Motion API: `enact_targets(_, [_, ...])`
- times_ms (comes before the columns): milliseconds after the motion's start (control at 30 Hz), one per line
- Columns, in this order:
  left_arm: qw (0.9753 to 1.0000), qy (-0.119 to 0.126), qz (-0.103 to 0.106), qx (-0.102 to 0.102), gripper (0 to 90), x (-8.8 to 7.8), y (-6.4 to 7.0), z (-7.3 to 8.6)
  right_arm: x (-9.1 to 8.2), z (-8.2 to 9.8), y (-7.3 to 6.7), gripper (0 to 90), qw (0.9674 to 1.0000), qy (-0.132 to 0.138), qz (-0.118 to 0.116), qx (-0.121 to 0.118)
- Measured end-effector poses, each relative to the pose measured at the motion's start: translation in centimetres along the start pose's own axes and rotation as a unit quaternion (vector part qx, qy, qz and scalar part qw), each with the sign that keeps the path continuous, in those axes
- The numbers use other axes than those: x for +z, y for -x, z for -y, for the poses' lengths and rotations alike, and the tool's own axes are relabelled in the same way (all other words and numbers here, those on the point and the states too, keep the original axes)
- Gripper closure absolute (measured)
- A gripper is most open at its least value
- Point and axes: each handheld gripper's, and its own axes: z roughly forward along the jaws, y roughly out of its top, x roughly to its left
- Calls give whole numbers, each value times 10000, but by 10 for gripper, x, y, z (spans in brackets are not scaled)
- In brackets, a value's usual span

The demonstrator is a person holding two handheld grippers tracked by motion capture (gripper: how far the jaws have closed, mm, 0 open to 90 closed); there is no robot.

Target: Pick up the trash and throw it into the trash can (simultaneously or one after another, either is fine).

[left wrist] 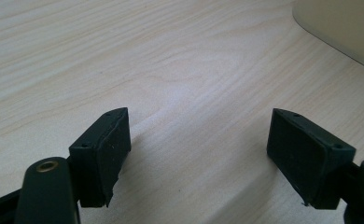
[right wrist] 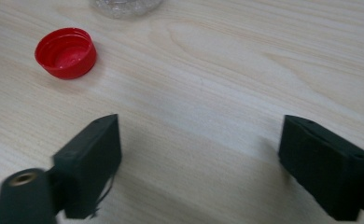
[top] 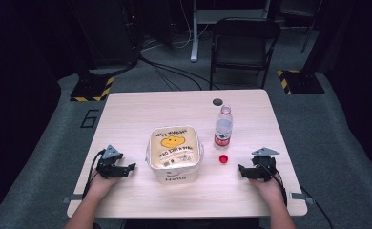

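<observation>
A cream square tub (top: pixel 174 151) with a yellow face on its lid stands at the table's middle. To its right a clear water bottle (top: pixel 223 128) with a red label stands upright and uncapped, and its red cap (top: pixel 223 159) lies open side up on the wood in front of it. My left gripper (top: pixel 127 168) rests on the table left of the tub, open, with bare wood between the jaws; the tub's corner (left wrist: pixel 343 28) is at the top right of its view. My right gripper (top: pixel 242 171) rests right of the cap (right wrist: pixel 66 52), open and holding nothing, the bottle's base (right wrist: pixel 124 7) beyond.
The light wooden table (top: pixel 136 109) has a dark round grommet (top: pixel 217 101) near its far edge. A black folding chair (top: pixel 241 45) stands behind the table, with cables and striped stand bases on the grey floor around it.
</observation>
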Motion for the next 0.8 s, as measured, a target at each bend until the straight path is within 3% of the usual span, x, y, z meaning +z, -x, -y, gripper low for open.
enact_targets(567, [10000, 16, 27, 52, 204, -1, 1, 1, -6, 4, -1, 246, 9996, 82, 160, 216])
enact_targets(733, [10000, 4, 48, 56, 204, -1, 1, 1, -6, 0, -2, 306, 9998, -3, 80, 177])
enact_targets(800, [9999, -13, 58, 88, 204, -2, 2, 2, -7, -4, -1, 333, 9997, 3, -77, 232])
